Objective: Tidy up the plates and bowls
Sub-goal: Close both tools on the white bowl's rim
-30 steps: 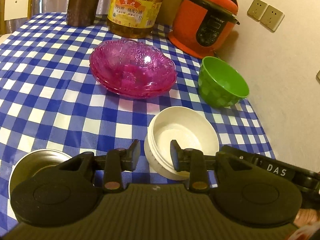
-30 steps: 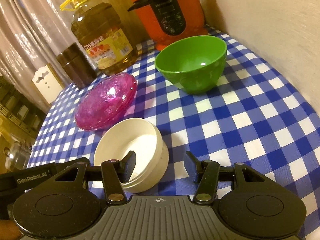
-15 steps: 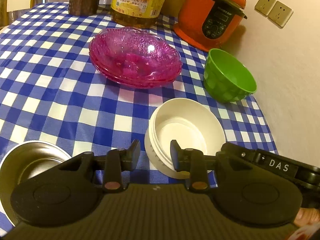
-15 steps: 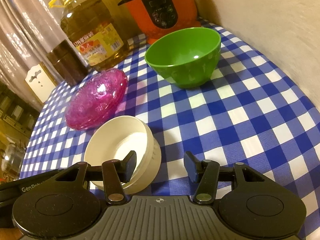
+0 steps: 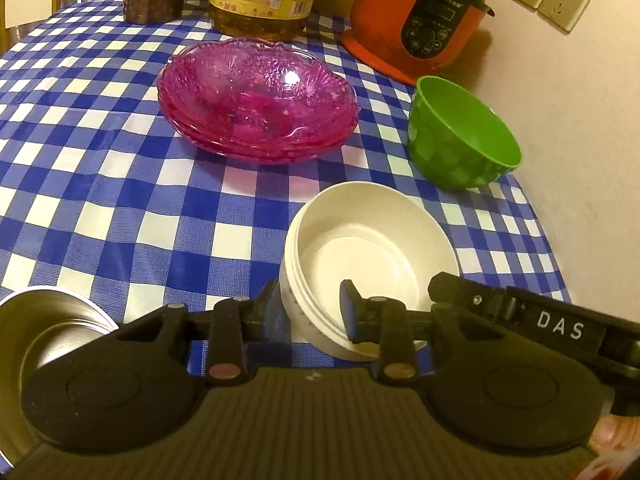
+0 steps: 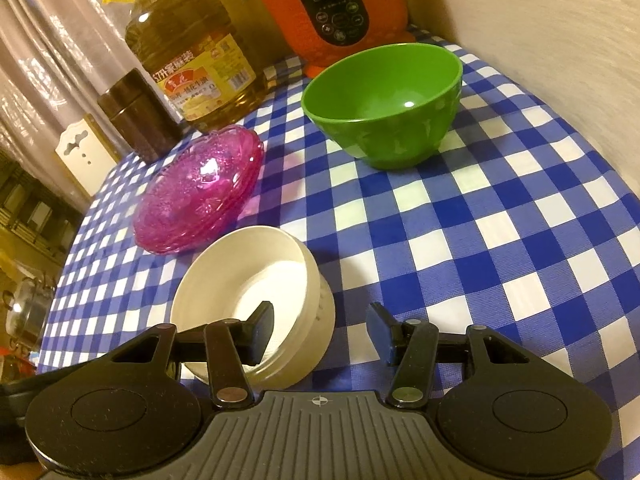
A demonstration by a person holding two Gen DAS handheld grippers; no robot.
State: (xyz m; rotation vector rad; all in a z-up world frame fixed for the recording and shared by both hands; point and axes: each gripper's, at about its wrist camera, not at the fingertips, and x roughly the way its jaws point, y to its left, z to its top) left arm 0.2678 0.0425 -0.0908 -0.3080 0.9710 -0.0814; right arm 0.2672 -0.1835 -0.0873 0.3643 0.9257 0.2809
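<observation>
While right tongs (image 6: 320, 334) have just been closing astride the white bowl (image 6: 256, 276) rim, not yet pinching, left tongs (image 5: 308, 306) also straddle it ungripped; lift looks imminent.

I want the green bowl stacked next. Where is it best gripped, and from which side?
Probably by the rim: the green bowl stands upright and open, its wall too wide to span. Bring a tool down over the near rim, one finger inside, one outside; nothing crowds that side.
</observation>
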